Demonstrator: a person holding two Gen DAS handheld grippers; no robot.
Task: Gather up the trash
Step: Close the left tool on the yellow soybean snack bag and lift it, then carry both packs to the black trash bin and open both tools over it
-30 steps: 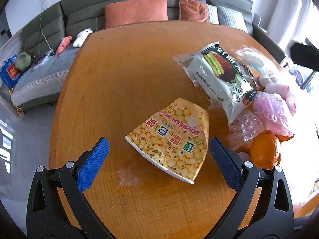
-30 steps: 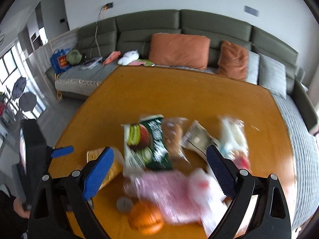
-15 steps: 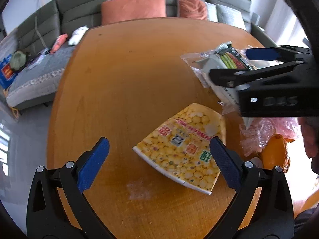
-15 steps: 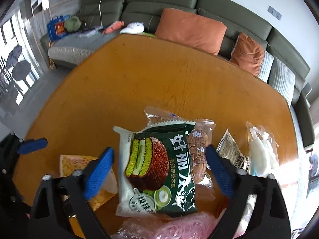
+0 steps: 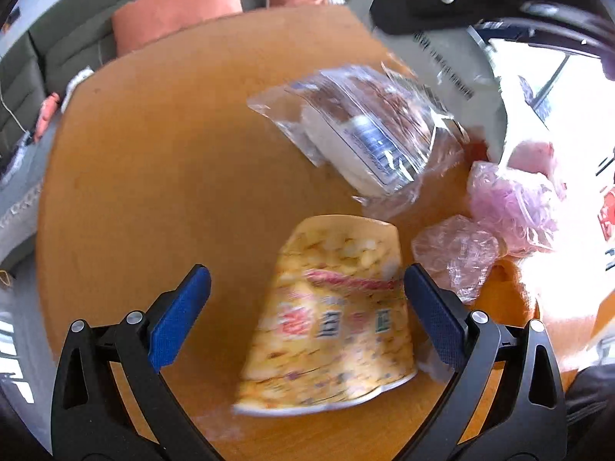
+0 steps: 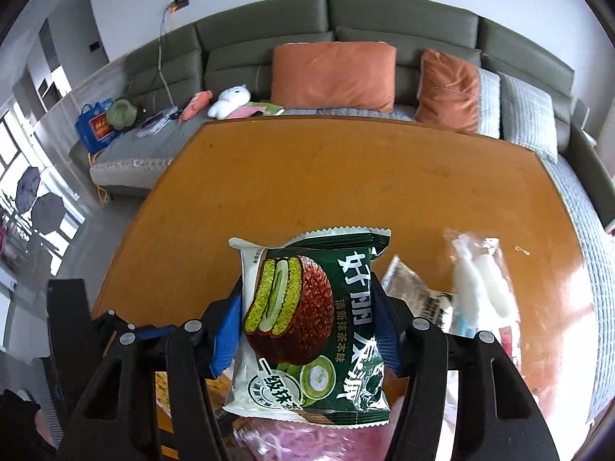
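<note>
Left wrist view: the left gripper point(image 5: 307, 307) points steeply down at the orange-brown wooden surface point(image 5: 161, 161) with its blue-padded fingers point(image 5: 180, 307) spread wide. Between them lies a flattened yellow soybean-milk cup point(image 5: 330, 322), blurred, its rim toward the camera; the right-hand pad is just beside the cup's edge, the left-hand pad well apart from it, and nothing is gripped. Beyond the cup lies a clear plastic wrapper point(image 5: 365, 134) with a brown and white item inside. To its right sit a crumpled clear film point(image 5: 457, 257) and a pink mesh bundle point(image 5: 515, 207), touching each other. The right gripper's black frame crosses the upper right corner, with the pale back of a packet hanging below it.

Right wrist view: the right gripper point(image 6: 307, 330) has its fingers point(image 6: 225, 330) closing on a green matcha pie packet point(image 6: 311, 326), which stands between the pads and looks raised off the surface point(image 6: 346, 176); both pads meet its side edges. To the right lie a grey printed wrapper point(image 6: 411, 292) and a clear bag of white pieces point(image 6: 480, 280), blurred. Pink mesh shows under the packet at the bottom edge. The left gripper's black frame shows at lower left. Behind the surface stands a green sofa point(image 6: 384, 27) with orange cushions point(image 6: 334, 75).
</note>
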